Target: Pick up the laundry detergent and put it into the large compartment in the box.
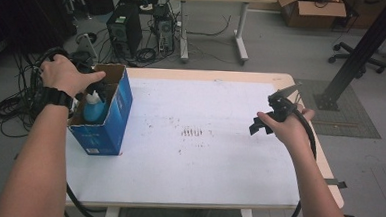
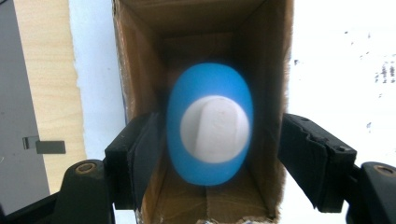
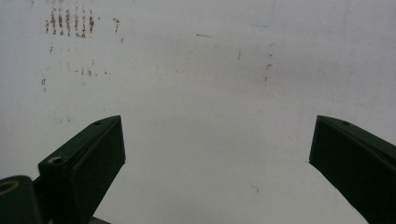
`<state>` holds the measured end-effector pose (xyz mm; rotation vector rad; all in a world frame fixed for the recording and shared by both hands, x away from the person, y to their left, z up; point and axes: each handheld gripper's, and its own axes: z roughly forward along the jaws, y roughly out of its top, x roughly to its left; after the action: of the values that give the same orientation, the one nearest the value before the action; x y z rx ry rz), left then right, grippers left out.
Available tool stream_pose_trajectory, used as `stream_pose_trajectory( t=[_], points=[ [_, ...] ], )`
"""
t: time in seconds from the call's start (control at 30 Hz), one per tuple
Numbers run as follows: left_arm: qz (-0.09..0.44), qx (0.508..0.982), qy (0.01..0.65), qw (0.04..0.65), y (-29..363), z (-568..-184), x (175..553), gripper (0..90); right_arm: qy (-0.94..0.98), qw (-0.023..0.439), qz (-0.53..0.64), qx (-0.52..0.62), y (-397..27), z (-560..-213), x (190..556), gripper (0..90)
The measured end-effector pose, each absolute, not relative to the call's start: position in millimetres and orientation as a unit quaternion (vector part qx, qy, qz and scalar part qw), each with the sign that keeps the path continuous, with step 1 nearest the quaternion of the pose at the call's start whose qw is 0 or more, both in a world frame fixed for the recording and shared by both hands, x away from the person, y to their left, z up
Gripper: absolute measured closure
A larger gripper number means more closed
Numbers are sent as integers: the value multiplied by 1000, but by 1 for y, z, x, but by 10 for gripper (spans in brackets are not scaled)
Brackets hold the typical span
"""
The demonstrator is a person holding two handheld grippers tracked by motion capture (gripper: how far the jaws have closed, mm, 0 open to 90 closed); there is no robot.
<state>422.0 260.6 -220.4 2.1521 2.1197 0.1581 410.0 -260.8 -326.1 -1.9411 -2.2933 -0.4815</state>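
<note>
We note the blue bottle (image 2: 210,135) standing upright inside the blue carton (image 1: 105,121), long axis vertical, white cap (image 2: 215,129) pointing straight up toward the left claw (image 2: 219,154). The bottle sits directly below this claw, between its jaws. Left jaw lies against the bottle's side; the right jaw stands apart, outside the carton wall, so the claw is part open and whether it grips we cannot tell. Print on the carton's face is too small to read. Right claw (image 3: 217,154) gapes wide over the bare white counter (image 3: 196,84), holding nothing, well apart from the carton
</note>
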Motion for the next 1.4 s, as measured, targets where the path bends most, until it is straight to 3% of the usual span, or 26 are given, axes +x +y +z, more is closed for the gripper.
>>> stream_pose_trajectory(
  t=[0.53,1.4],
  points=[
    [57,728,680,60,231,-207,423,295,-752,49,-159,-637,-262,-324,409,35],
    [34,769,635,59,140,-232,434,280,-755,49,-161,-634,-264,-324,406,35]
  ],
)
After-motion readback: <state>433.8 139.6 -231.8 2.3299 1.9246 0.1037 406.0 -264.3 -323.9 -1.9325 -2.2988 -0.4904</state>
